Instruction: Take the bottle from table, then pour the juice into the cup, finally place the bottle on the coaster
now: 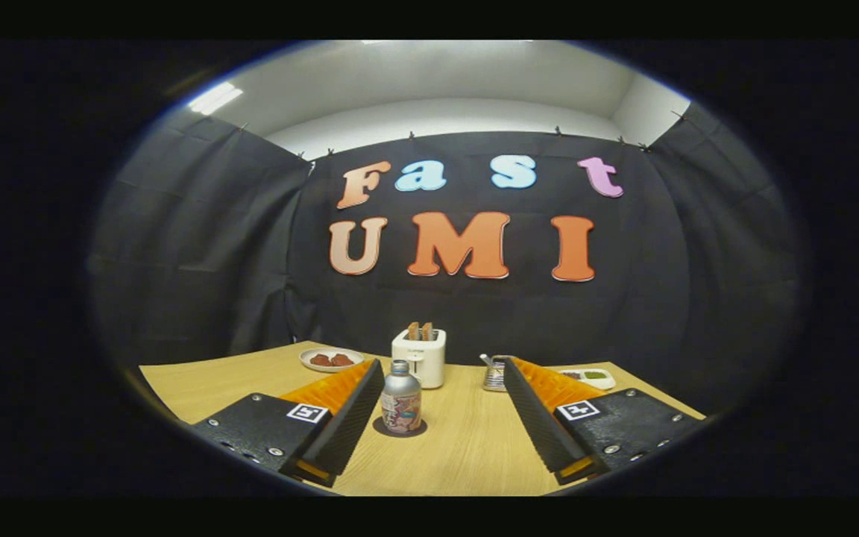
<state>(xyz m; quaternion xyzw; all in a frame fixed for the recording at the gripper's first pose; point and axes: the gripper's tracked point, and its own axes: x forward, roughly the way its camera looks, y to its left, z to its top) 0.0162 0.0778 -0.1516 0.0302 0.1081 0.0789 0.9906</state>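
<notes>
- The gripper (441, 436) has its 2 fingers spread wide and released; nothing is pressed between them and neither finger touches any object.
- The left finger (347, 425) runs from 7 o'clock up toward the middle, the right finger (534, 421) from 5 o'clock; bare wood of the table (459, 455) fills the gap between them.
- Each finger carries a small square black-and-white marker on its housing, and the rear ends of both housings are cut off at the bottom.
- The bottle (402, 399) stands upright just ahead, inside the gap but close beside the left finger's tip, at roughly 11 o'clock from the gap's centre. It is silvery with a picture label and a small cap; the label is too small to make out.
- The bottle sits on the coaster (400, 429), a dark round disc whose rim shows around the base.
- Beyond the right fingertip, at 1 o'clock, the cup (493, 375) is a metallic vessel half hidden by that finger; its contents cannot be told.
- Straight beyond the bottle, at 12 o'clock, a white toaster (419, 358) holds 2 brown slices in its slots.
- At 10 o'clock, past the left fingertip, a white plate (331, 359) holds reddish-brown food pieces.
- At 2 o'clock, a white tray (590, 377) with something green is partly covered by the right finger.
</notes>
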